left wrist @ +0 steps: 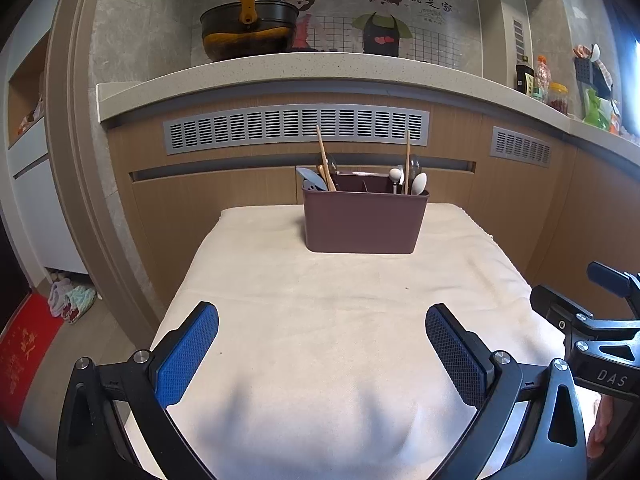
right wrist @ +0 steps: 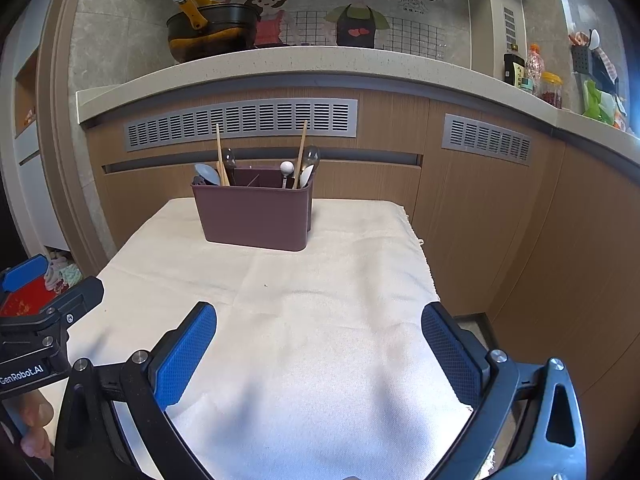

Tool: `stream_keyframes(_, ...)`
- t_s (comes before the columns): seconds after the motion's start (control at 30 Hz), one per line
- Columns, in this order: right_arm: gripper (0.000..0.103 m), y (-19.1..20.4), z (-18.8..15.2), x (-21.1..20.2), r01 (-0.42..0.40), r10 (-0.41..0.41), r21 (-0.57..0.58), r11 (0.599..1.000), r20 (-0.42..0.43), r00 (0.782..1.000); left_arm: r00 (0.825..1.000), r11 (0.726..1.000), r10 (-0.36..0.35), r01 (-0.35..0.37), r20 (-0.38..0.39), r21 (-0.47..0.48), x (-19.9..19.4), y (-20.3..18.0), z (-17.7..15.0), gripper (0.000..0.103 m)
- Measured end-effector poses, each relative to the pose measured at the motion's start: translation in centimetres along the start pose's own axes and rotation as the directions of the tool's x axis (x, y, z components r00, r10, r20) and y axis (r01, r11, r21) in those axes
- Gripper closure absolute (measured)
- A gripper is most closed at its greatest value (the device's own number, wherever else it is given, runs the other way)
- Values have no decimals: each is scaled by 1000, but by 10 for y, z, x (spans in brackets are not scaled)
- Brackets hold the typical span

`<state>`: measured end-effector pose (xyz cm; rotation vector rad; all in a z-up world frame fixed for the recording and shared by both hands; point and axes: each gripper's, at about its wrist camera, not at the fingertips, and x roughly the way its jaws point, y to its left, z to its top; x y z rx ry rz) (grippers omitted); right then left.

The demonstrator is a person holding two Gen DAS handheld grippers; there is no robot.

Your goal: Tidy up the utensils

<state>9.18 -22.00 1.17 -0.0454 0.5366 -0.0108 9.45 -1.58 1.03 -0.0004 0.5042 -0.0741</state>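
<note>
Maroon caddy [left wrist: 365,220]; cream cloth [left wrist: 320,320]; blue cross-hatched pads [left wrist: 186,354]; grey slatted vent [left wrist: 296,126]; speckled beige counter [left wrist: 280,72].

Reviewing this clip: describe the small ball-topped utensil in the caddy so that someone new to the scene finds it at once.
Start at the cloth-covered table and find the maroon utensil caddy at its far end. Look in the caddy's right-hand end, among a wooden chopstick, a white spoon and a clear spoon. The ball-topped utensil is the short one left of the chopstick, alone in having a round white knob on a thin metal stem.
</note>
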Motion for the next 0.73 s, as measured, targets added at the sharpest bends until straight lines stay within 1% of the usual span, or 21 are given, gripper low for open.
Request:
stream_keyframes(0.47,1,-1,-2,0,-2,2,2,1000,-1,1000,1000,1000,1,-1,2,4,-1,1,-1,0)
stream_keyframes(0.73,1,-2,-3,0,4,-4,6,1000,-4,1000,1000,1000,-3,3,2,27,-1,2,-1,0)
